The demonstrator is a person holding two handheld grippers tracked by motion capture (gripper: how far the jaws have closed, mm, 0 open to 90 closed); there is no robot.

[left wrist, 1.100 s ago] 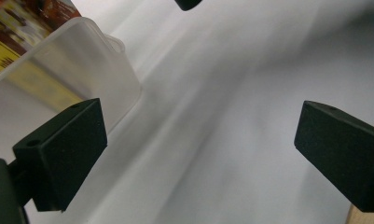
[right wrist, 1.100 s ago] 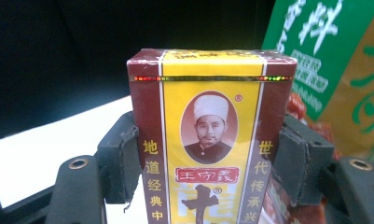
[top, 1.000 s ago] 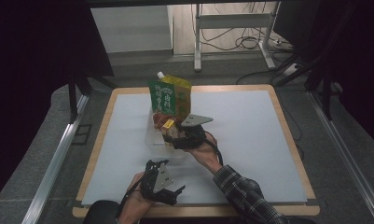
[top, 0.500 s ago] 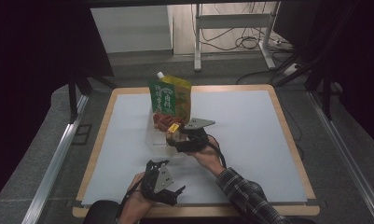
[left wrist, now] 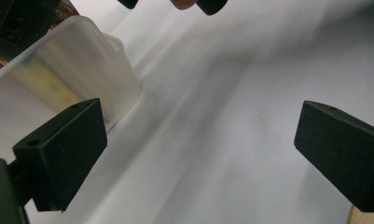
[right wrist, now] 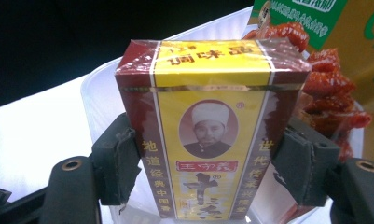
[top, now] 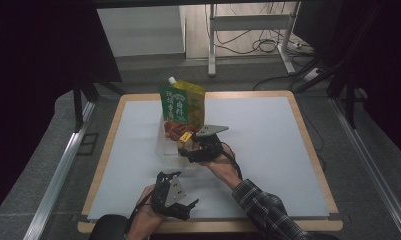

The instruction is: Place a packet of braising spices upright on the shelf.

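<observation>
Yellow-and-maroon seasoning box pinched upright in my right claw over the clear plastic container; I should lower it straight before releasing. Left claw spread, idle.

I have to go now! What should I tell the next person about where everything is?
Right gripper: jaws clamped on the sides of the yellow-and-maroon box, holding it upright over the clear plastic container; they have just opened a little, so the grip may be easing.
Left gripper: jaws open, holding nothing, near the table's front edge.
Done: green pouch already stands in the container.
Left: lower the box in beside the pouch and let go.
</observation>
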